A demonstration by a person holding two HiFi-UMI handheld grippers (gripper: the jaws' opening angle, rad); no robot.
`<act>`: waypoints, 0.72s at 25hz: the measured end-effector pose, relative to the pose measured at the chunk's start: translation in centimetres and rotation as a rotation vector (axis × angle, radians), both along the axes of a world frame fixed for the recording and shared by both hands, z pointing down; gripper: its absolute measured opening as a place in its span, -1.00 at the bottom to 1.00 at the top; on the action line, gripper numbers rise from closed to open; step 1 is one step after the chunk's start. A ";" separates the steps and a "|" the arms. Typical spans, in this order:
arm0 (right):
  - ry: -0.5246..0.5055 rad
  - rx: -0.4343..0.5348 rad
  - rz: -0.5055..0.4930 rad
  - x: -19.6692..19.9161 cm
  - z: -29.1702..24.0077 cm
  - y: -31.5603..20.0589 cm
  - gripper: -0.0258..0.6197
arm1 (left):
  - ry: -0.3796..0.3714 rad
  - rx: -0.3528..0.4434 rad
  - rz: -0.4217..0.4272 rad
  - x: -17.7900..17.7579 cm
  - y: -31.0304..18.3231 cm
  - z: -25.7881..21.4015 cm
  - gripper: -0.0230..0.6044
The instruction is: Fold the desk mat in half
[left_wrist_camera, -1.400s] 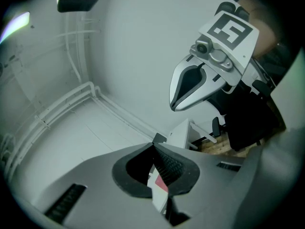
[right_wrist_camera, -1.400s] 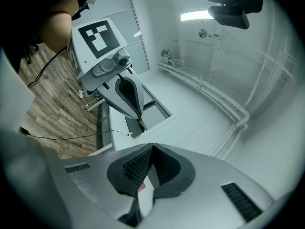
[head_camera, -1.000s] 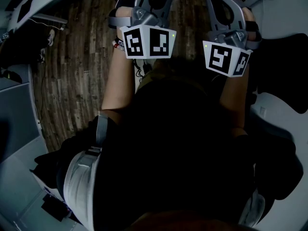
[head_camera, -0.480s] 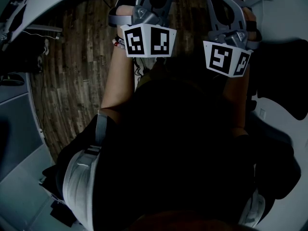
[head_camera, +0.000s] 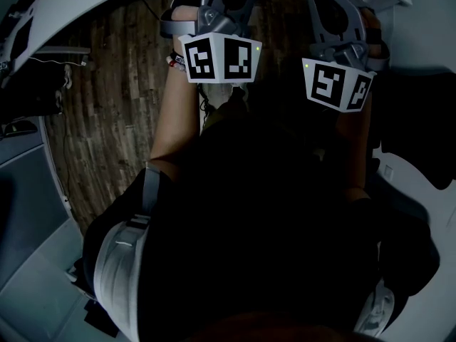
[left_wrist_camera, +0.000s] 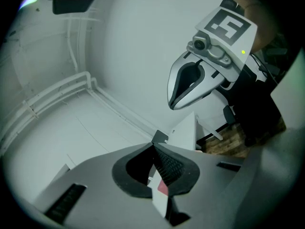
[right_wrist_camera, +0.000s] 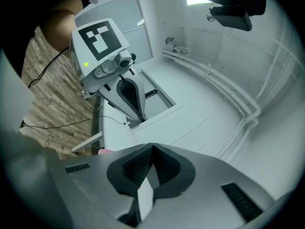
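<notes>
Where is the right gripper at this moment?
Head view, top right: the right gripper sits beside the left gripper, above the wooden floor.

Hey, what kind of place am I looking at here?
Probably an indoor workroom or lab rather than a home. There is a wood-plank floor with a loose black cable lying across it, and a plain white wall with conduit run along its surface.

Open: wooden floor (head_camera: 107,112), left of the arms. Blocked: white table (head_camera: 78,9) ahead; left gripper (left_wrist_camera: 153,149) and right gripper (right_wrist_camera: 151,149) close together.
</notes>
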State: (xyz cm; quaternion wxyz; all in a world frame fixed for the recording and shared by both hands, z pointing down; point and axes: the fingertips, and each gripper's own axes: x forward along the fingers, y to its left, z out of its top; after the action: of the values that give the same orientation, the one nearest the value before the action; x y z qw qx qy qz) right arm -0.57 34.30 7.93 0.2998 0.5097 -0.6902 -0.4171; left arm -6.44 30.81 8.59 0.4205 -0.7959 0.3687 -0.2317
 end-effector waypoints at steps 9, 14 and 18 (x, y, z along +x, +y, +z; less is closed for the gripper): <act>0.010 -0.018 0.038 0.6 -0.3 -5.3 -0.83 | 0.005 -0.012 0.028 0.6 -5.7 -0.3 -0.89; 0.008 -0.022 0.054 1.0 -0.4 -7.8 -0.83 | -0.009 -0.011 0.045 1.1 -8.5 -0.3 -0.89; 0.000 -0.018 0.066 1.1 -0.8 -10.2 -0.83 | -0.012 -0.008 0.062 1.3 -11.0 -0.4 -0.89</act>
State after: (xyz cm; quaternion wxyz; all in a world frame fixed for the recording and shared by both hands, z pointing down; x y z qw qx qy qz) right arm 0.55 24.13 7.13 0.3182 0.5293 -0.6767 -0.4007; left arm -5.15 19.84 8.21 0.4263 -0.8073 0.3405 -0.2247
